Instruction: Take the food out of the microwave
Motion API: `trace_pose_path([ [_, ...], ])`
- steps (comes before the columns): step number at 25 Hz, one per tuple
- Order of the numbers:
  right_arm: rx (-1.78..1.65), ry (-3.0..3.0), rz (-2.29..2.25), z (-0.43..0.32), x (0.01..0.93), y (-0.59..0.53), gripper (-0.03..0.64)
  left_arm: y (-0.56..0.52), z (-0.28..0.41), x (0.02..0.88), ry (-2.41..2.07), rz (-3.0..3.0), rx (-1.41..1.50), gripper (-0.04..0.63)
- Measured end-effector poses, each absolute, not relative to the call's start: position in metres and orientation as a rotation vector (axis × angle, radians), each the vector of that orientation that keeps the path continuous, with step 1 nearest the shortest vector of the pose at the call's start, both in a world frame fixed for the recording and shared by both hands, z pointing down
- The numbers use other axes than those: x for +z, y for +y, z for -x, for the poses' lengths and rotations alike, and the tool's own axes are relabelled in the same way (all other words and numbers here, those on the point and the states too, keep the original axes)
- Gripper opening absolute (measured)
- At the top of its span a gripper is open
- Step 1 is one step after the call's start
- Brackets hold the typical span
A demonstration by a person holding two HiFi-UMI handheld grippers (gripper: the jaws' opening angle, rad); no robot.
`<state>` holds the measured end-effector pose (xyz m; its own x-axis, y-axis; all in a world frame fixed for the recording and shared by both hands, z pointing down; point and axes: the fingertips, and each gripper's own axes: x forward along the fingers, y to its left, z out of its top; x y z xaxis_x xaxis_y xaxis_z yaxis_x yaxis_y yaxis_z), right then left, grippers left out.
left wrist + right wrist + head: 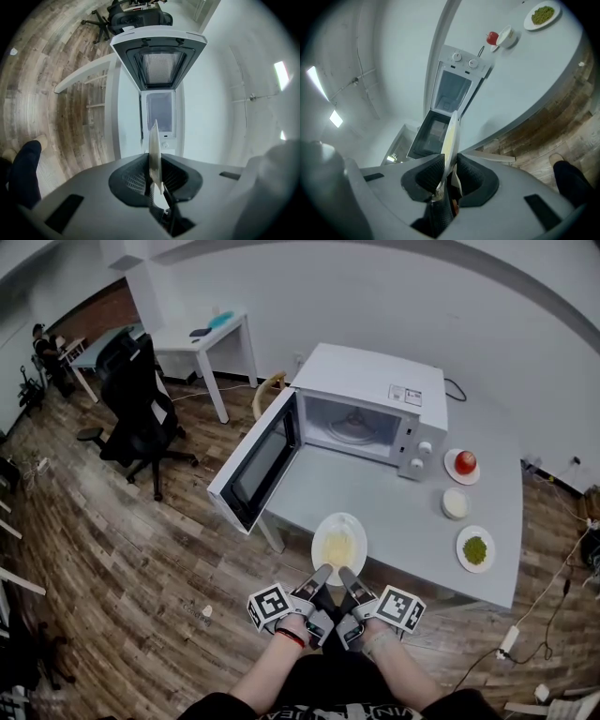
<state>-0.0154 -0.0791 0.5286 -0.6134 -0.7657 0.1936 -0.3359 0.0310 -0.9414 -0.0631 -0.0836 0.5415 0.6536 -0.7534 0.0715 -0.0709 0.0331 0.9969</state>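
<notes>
Two grippers side by side: left gripper (322, 577) and right gripper (350, 578) each pinch the near rim of the plate of food (339, 542), jaws narrowed onto it. Plate sits clear of the open microwave (375, 381), above the table (412, 512) front. Judged: set-down step; next, lower level, release. Forearms reach forward, grippers roughly level.

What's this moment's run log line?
plate: holds food, outside microwave | microwave door: open | left gripper: shut on plate | right gripper: shut on plate
</notes>
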Motion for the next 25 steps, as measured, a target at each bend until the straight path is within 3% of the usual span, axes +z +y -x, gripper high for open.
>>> trace_pose_path([
  [25,-1.604,1.908,1.051,0.023,0.518,-0.025,0.089,-0.029,0.072,0.531,-0.737,-1.478,-0.608,0.060],
])
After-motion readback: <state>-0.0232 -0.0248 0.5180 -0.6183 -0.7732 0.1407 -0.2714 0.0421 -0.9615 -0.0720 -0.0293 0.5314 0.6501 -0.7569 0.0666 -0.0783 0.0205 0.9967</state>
